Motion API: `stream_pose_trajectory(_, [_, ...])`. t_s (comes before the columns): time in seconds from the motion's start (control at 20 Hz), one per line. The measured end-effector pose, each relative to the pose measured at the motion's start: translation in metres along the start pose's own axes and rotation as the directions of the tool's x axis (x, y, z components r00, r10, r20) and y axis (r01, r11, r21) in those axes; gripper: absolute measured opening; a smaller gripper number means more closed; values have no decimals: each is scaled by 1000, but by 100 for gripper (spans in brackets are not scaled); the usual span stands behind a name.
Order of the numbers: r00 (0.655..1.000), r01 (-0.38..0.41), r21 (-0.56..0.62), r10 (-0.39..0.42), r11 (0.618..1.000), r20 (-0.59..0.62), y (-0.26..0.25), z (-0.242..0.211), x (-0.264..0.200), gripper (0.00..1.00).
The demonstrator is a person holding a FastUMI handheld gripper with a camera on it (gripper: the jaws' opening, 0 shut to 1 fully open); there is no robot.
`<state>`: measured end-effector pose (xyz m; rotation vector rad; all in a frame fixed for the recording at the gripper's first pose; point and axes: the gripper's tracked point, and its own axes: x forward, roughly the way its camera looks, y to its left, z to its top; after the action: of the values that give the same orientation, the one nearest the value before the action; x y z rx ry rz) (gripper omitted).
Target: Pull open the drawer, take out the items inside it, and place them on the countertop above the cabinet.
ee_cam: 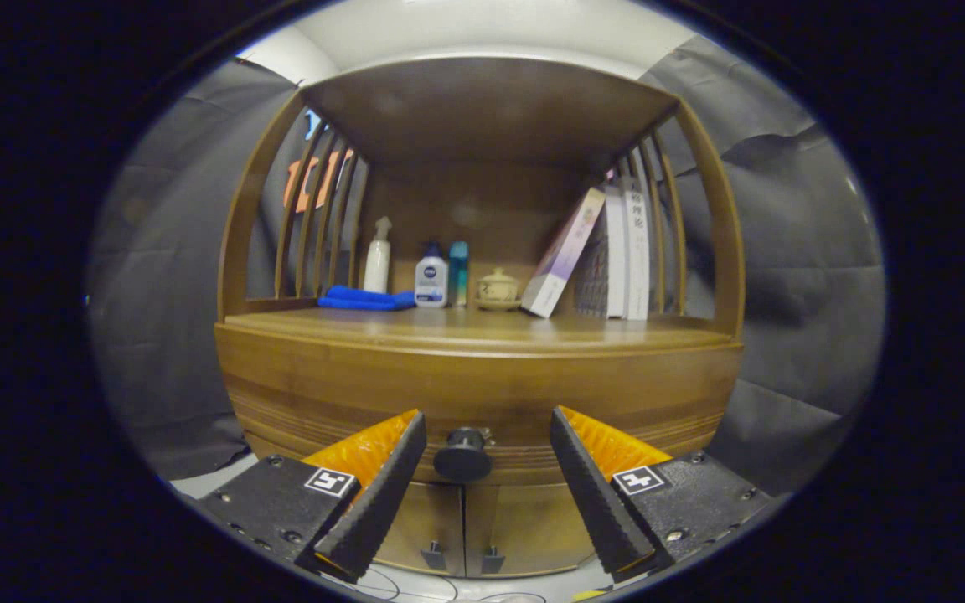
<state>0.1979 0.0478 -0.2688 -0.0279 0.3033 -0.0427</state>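
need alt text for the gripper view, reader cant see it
The open gripper frames a dark round drawer knob on a closed wooden cabinet drawer, the fingers apart on either side and not touching it. On the countertop above stand a folded blue cloth, a spray bottle, two more bottles, a lidded cup and leaning books.

Drawer (482, 394) shut, contents hidden; book (637, 251) titles too small

The claw (487, 435) is spread wide, its fingers (382, 494) on either side of the drawer's dark round knob (462, 455), not touching it. The drawer (482, 394) is closed. On the bench (482, 328) above stand a white spray bottle (377, 257), a blue cloth (365, 297), a lidded ceramic cup (497, 287) and leaning books (616, 251).
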Motion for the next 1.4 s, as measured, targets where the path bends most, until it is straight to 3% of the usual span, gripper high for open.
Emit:
stream_pose_trajectory(0.25, [999,14,-8,-14,1000,-48,5,-20,19,93])
stream_pose_trajectory(0.35, [998,11,9,-11,1000,-56,5,-25,25,87])
stream_pose_trajectory(0.5, [998,16,46,-13,999,-59,6,-27,29,71])
stream_pose_trajectory(0.9, [995,-1,85,10,996,-96,12,-34,27,45])
stream_pose_trajectory(1.4, [993,-11,68,19,998,-119,11,-36,17,41])
